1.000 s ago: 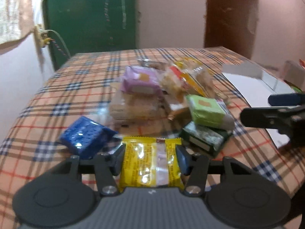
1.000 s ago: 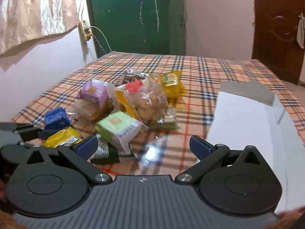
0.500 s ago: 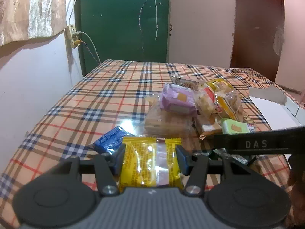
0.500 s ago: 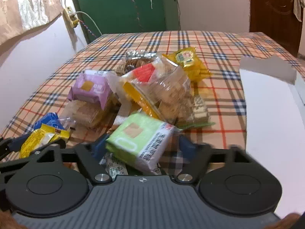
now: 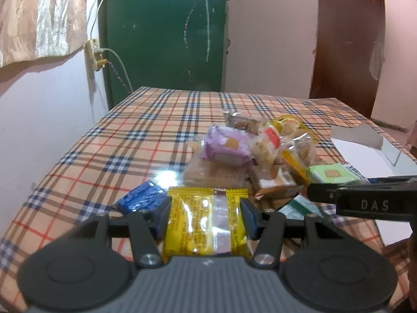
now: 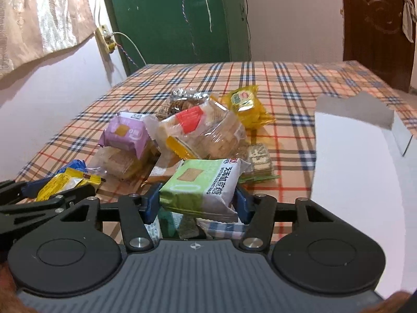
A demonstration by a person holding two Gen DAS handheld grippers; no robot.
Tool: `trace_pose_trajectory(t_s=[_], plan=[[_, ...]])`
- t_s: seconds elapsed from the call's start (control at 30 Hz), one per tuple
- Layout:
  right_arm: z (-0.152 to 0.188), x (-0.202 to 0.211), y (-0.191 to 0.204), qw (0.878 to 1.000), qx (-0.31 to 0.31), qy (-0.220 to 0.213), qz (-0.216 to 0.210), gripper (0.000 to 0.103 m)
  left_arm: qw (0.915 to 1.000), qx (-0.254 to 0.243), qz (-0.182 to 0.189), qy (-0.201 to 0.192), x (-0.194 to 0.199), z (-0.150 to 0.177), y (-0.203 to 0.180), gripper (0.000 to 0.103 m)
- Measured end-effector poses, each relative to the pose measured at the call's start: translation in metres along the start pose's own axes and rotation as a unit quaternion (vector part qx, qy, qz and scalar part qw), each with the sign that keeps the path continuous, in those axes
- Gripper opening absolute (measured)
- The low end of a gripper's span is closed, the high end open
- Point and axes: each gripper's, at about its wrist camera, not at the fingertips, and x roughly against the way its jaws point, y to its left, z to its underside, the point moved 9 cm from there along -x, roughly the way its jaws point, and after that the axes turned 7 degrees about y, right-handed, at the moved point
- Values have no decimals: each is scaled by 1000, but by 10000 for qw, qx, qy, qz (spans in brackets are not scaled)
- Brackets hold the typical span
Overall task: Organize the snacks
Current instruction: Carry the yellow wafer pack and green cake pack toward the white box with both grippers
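Observation:
A yellow snack packet [image 5: 203,221] sits between the blue pads of my left gripper [image 5: 206,208], which is shut on it just above the plaid table [image 5: 130,135]. In the right wrist view, the jaws of my right gripper [image 6: 196,203] are closing, and their pads touch both sides of a green snack packet [image 6: 203,182] at the near edge of the snack pile. That packet lies over a dark green pack. The left gripper with the yellow packet [image 6: 67,185] shows at the left. A right finger [image 5: 365,200] crosses the left wrist view.
The pile holds a purple packet [image 6: 125,133], a clear cracker bag [image 6: 203,133], a yellow bag [image 6: 245,104] and several more. A blue packet [image 5: 140,198] lies by the left gripper. An open white box [image 6: 351,182] stands at the right. A wall runs along the table's left edge.
My right gripper has moved in over the near edge of the pile and closed from wide open around the green packet. The left gripper has kept its grip on the yellow packet.

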Motion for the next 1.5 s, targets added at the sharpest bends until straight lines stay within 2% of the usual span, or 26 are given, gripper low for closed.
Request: trace_pose_trajectory(t_s=[0.77,1.5], plan=[[7,93,-36,9973,67,-707,162,69,9999,15,-123,-16,32,-9,-49,54],[8,127,-76,9934,-112,-967,606,69,9998,-206,-16,-46,33,-28,-96,54]])
